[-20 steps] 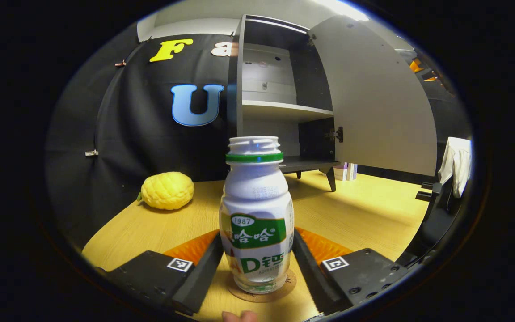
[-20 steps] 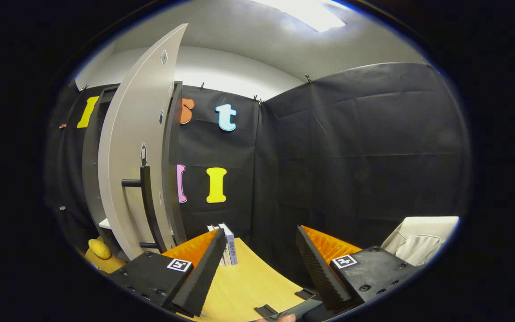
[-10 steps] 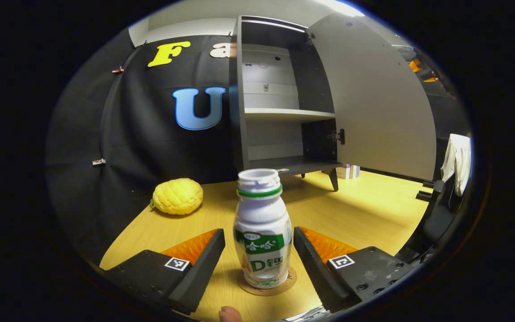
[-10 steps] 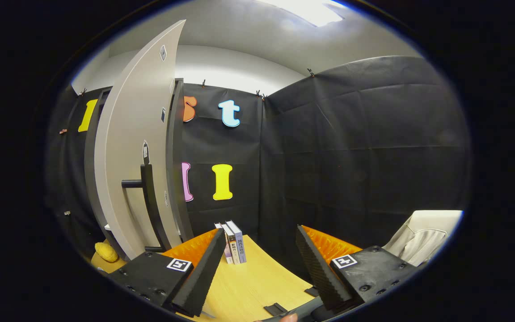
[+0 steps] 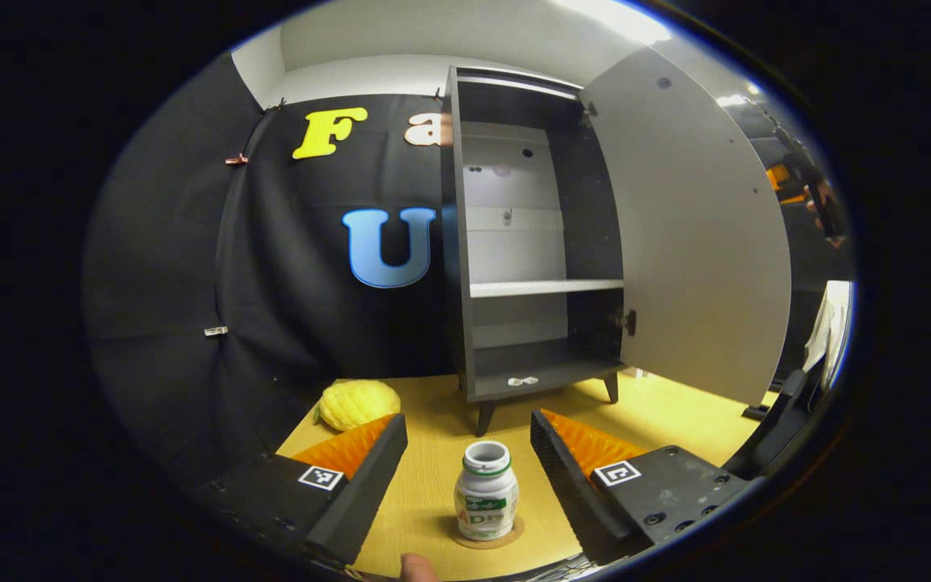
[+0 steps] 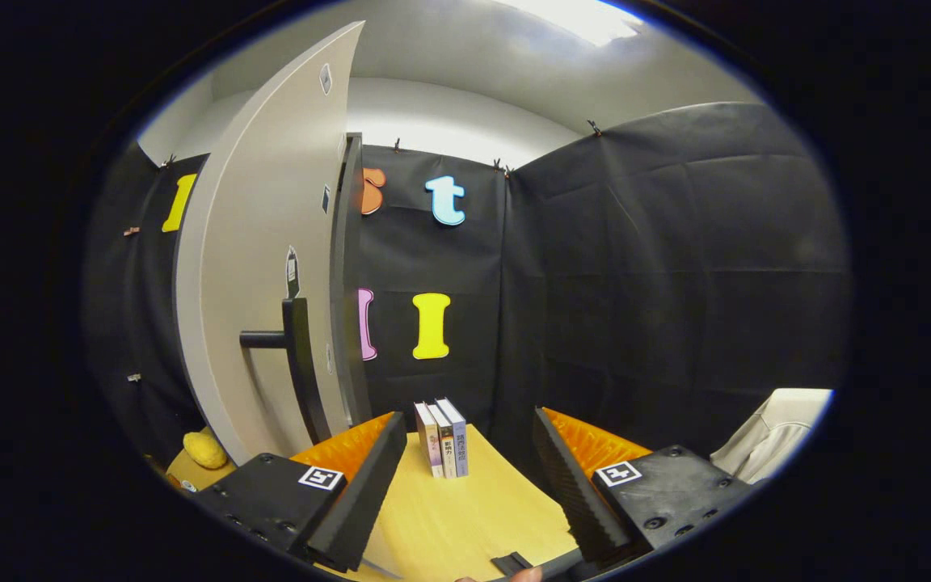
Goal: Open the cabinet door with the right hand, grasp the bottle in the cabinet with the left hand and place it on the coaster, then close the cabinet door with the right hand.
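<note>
Wood-grain tabletop [image 5: 425, 501] runs from the booth's black cloth wall toward the camera, and on it the bottle [image 5: 486, 491] stands upright on the round coaster [image 5: 510, 537], between the spread fingers of the left gripper [image 5: 468, 465] but touching neither; that claw is wide apart and holds nothing. So the placing step looks done, and what remains is shutting the door.

Outward from the bottle, the cabinet [image 5: 456, 242] stands on short legs at the back of the table, its door [image 5: 696, 234] swung fully out to the right. A yellow fruit-like object [image 5: 358, 403] lies left of the cabinet feet, apart from the bottle.

In the right gripper view the door [image 6: 263, 242] shows edge-on with its dark bar handle [image 6: 297, 356] sticking out, and the right gripper [image 6: 465, 477] is also spread and empty, near the handle but not at it. Three books [image 6: 443, 437] stand just beyond its fingers.

Risks, as I judge them: the door's sweep (a wide arc over the table) seems to pass well behind the bottle, but a careless left gripper could clip the bottle off the coaster. The right gripper could catch the books while reaching for the handle, or push on the door's edge instead of its face. Open table lies to the right and front.
</note>
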A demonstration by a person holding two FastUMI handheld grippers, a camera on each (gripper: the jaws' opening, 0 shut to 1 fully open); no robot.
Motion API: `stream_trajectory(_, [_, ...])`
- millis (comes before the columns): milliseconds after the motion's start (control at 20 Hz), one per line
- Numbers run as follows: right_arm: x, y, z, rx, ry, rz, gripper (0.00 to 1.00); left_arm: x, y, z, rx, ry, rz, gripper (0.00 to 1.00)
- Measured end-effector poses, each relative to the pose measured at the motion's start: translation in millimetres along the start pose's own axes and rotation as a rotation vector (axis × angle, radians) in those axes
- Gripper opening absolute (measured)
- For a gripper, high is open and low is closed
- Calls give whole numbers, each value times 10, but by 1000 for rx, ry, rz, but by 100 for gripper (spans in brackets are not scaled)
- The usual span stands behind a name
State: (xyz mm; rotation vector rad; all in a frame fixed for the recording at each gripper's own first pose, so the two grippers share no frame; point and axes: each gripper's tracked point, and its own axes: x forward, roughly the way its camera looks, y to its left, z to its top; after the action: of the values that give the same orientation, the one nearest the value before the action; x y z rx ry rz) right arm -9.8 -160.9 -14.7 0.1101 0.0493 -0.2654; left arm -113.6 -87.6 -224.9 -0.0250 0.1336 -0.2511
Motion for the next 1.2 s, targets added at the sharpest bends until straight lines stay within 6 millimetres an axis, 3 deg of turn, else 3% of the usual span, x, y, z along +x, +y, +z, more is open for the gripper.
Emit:
stream_trajectory(250, [54, 80, 24, 31, 7, 54, 97, -1, -86, 685, -20, -28, 47, 94])
stream_trajectory(450, [58, 138, 5, 70, 22, 100, 96, 54, -39, 1010, -31, -23, 97, 97])
stream_trajectory(800, [18, 270, -3, 43, 19, 162, 97, 57, 127, 1154, 16, -1, 192, 97])
stream_trajectory(950, [-68, 425, -22, 44, 30, 185, 97, 20, 231, 1195, 20, 0, 222, 94])
stream_trajectory(1200, [-191, 802, -34, 49, 35, 247, 97, -29, 362, 1191, 25, 0, 225, 96])
